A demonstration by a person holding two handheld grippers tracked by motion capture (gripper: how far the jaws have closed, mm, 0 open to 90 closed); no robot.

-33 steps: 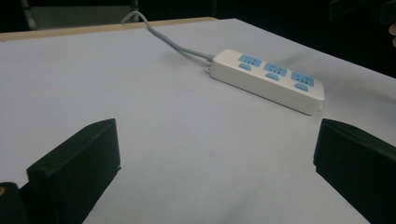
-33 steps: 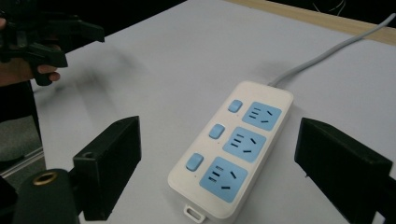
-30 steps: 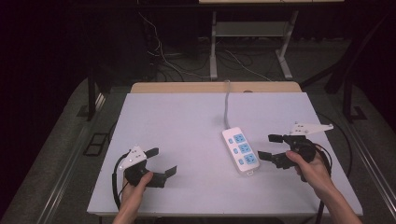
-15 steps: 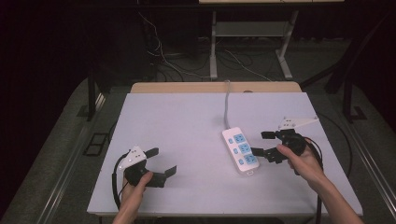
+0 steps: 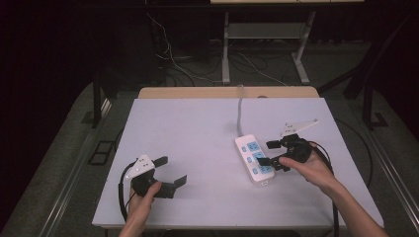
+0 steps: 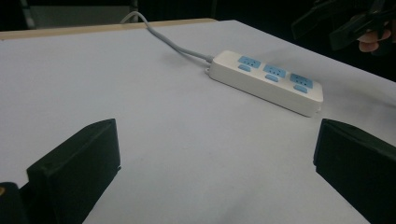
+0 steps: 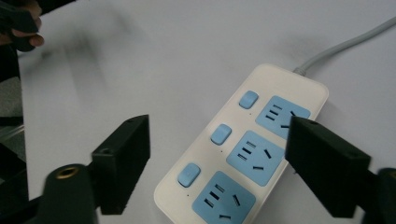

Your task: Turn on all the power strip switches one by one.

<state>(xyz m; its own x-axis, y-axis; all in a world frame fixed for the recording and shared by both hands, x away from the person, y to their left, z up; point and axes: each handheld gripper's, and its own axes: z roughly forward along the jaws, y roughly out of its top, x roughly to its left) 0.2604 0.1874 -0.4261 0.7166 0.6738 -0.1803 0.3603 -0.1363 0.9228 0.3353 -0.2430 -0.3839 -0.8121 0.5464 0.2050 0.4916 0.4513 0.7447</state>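
White power strip [image 5: 254, 159] with blue sockets, grey cord [image 5: 240, 114], white table [image 5: 197, 128], black grippers

The high view looks forward and down over the whole white worktop [image 5: 197, 133] from the person's side. The left gripper view sits low near the surface, facing across it toward the power strip [image 6: 266, 79] farther off. The right gripper view looks steeply down, close above the same power strip [image 7: 243, 154], which the high view [image 5: 254, 159] shares.
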